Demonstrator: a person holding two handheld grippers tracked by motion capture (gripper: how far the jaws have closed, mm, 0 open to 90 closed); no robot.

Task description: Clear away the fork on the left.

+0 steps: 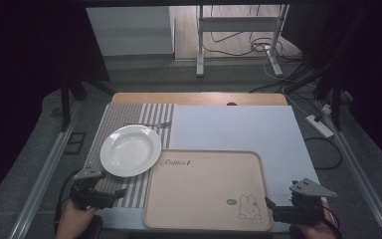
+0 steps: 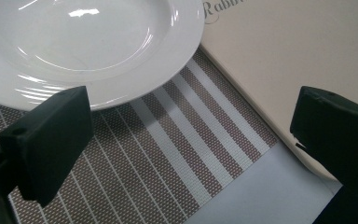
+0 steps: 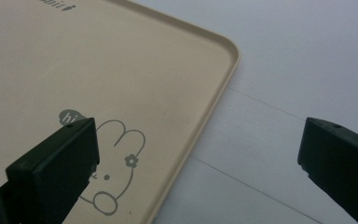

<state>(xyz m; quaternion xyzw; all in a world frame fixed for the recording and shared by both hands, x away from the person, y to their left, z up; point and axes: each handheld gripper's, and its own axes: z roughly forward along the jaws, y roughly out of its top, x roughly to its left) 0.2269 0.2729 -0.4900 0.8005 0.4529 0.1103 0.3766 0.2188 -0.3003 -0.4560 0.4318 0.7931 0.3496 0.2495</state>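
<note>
White plate sits empty on striped placemat

A lab-like recording rig — dark curtains, metal stand, floor cables.

I note a wooden table carrying a white sheet, a striped placemat at left, and a beige tray; a white plate rests on the placemat.
</note>
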